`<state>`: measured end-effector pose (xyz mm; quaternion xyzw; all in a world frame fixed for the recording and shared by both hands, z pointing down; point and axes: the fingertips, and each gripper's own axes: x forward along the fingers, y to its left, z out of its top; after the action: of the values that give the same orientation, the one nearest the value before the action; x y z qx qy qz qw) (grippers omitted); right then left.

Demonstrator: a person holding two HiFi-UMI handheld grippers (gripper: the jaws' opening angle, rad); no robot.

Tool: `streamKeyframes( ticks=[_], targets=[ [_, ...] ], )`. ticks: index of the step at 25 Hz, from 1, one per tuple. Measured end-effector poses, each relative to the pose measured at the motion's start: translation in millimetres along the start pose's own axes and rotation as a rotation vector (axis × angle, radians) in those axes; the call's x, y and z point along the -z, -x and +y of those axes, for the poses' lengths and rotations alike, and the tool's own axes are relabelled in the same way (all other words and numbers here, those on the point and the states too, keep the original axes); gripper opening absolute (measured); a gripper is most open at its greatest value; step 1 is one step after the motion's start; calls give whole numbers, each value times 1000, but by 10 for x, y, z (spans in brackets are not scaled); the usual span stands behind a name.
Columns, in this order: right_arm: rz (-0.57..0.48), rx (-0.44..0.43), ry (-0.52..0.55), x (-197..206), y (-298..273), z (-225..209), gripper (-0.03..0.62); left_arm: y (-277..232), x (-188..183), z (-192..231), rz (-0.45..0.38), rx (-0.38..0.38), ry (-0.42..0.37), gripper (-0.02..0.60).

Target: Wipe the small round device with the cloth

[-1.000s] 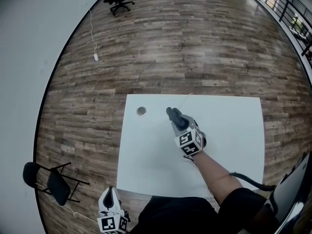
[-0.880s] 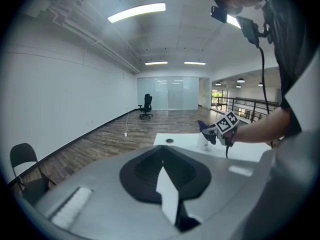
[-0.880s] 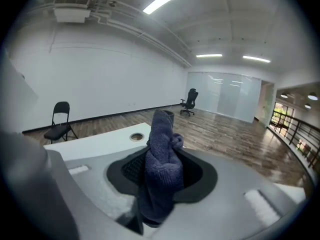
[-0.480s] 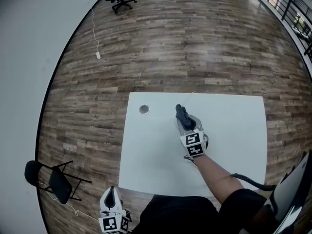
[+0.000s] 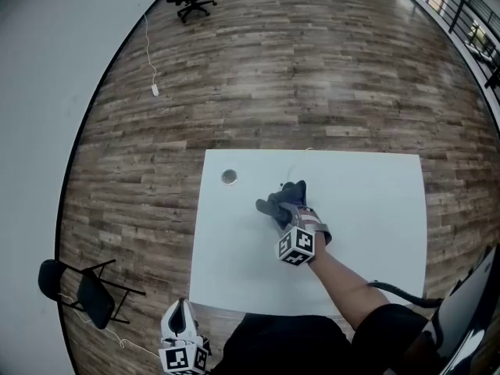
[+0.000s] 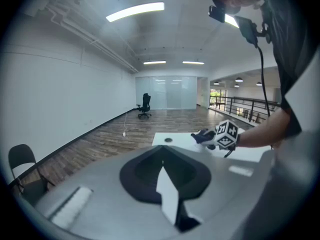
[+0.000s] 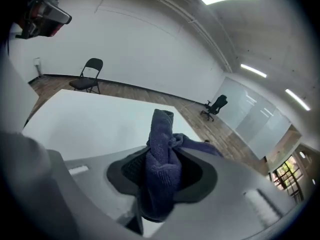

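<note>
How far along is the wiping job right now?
Done: the dark blue cloth is picked up, clamped in the right tool. In hand: that tool holds it over the white table, apart from the small round grey device near the table's far left corner. Left: the wiping itself; the cloth has not reached the device.

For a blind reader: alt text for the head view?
The right tool holds a dark blue cloth over a white table; the small round device lies apart near the far left corner. The left tool hangs off-table.
</note>
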<state>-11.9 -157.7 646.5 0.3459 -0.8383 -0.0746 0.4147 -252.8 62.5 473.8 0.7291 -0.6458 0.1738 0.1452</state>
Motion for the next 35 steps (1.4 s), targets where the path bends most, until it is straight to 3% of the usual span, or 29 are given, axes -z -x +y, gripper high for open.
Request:
streamKeyframes(
  ticks=[5, 8, 10, 12, 14, 16, 18, 22, 31, 35],
  targets=[
    [94, -170, -143, 302, -175, 393, 126, 37, -63, 34, 19, -30, 16, 8],
    [40, -206, -189, 170, -113, 388, 126, 47, -16, 89, 17, -32, 19, 8],
    [-72, -99, -158, -103, 97, 96, 126, 39, 16, 89, 9, -22, 21, 8],
    [-154, 86, -91, -348, 366, -350, 126, 14, 35, 68, -1, -6, 20, 8],
    [-168, 248, -34, -488, 562, -764, 126, -12, 30, 52, -7, 1, 18, 8],
    [-143, 318, -12, -491, 577, -1015, 126, -27, 19, 46, -10, 5, 16, 8],
    [-101, 273, -37, -381, 406, -1047, 126, -28, 9, 57, -10, 7, 14, 8],
    [-46, 97, -103, -217, 100, -744, 126, 12, 7, 95, -11, -2, 16, 8],
    [-8, -37, -24, -241, -21, -209, 126, 57, 35, 109, -10, -11, 24, 8],
    [1, -44, -28, -189, -69, -142, 126, 80, 59, 117, -3, -15, 27, 8]
  ],
)
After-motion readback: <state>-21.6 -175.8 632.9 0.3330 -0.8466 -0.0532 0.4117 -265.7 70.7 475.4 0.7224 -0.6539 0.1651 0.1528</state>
